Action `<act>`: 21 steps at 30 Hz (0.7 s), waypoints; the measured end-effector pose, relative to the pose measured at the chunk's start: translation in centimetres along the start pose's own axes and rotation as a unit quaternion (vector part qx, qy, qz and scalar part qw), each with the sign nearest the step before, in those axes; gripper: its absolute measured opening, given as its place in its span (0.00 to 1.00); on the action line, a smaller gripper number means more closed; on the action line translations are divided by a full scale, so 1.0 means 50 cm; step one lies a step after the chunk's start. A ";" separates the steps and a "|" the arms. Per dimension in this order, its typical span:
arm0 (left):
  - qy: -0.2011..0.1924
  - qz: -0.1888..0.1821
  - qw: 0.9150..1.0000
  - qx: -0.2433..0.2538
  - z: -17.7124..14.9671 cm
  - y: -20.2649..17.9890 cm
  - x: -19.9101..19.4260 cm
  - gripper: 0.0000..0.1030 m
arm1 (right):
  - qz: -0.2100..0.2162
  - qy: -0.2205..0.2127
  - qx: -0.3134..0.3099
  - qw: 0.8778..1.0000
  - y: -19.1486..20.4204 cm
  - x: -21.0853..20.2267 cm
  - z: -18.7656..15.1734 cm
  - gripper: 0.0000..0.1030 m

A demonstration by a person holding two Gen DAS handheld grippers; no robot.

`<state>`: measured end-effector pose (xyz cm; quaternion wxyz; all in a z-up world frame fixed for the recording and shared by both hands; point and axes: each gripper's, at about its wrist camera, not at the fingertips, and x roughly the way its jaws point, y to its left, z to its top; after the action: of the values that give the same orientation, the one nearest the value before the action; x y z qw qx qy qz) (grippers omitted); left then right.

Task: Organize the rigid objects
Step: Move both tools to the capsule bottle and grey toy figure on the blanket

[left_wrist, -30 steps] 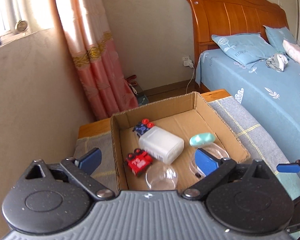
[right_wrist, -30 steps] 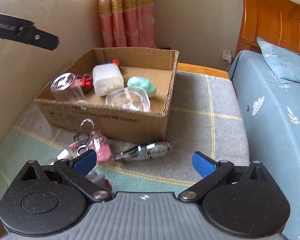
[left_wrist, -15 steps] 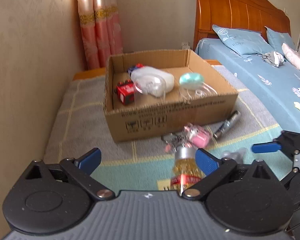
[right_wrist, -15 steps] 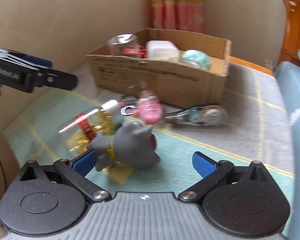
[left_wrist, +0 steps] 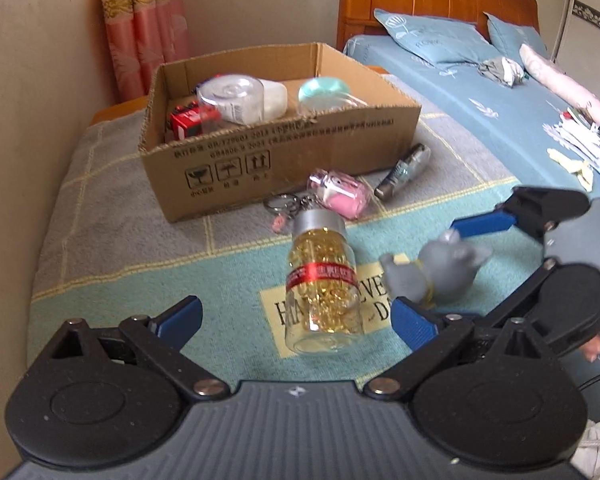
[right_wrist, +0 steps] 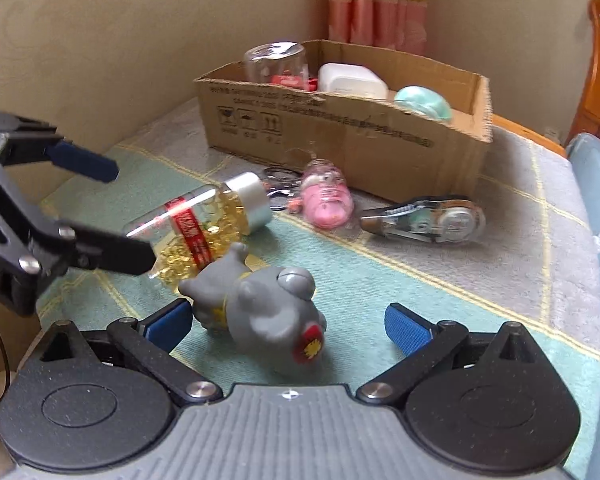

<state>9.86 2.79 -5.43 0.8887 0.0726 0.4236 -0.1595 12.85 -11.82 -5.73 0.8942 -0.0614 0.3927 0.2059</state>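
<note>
Cardboard forms the open box (left_wrist: pixel 284 148) on the blanket (left_wrist: pixel 132 240). Inside it are a clear plastic jar (left_wrist: pixel 230 98) lying on its side, a white case (left_wrist: pixel 274 96), a small red toy (left_wrist: pixel 188 118) and a mint-green round case (left_wrist: pixel 324 88).

In front of the box, on the blanket, lie a pink keychain charm (left_wrist: pixel 340 192) with its metal rings, a correction tape dispenser (right_wrist: pixel 428 218) and, nearer the grippers, a clear bottle (left_wrist: pixel 324 284) with a silver cap and a red label band, filled with golden capsules. The bottle lies on its side with the cap pointing toward the box.

Just beside the bottle lies a grey rubber toy animal (right_wrist: pixel 264 308) on its side, with a red and yellow mark on its underside.

The left gripper (left_wrist: pixel 296 318) is spread wide and empty, its blue pads on either side of the bottle's base without touching it. The right gripper (right_wrist: pixel 288 324) is also spread wide and empty, with the grey toy between its pads; the toy's tail end sits close against the left pad, but whether they touch cannot be told.
</note>
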 end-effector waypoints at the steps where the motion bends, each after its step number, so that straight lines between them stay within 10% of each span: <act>1: 0.004 -0.002 1.000 0.001 -0.003 0.000 0.005 0.97 | -0.004 -0.006 0.010 1.000 -0.008 -0.008 -0.001 1.00; 8: 0.037 0.011 0.999 -0.001 -0.023 0.008 0.041 0.97 | -0.077 -0.028 0.044 0.996 -0.057 -0.059 -0.006 1.00; 21: 0.027 0.097 0.992 -0.077 -0.018 0.123 0.044 0.97 | -0.040 0.017 0.014 0.999 -0.025 -0.012 -0.032 1.00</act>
<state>12.65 8.32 -7.75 0.8910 0.0491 0.4498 -0.0377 11.92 -13.58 -6.47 0.8957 -0.0680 0.4077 0.1638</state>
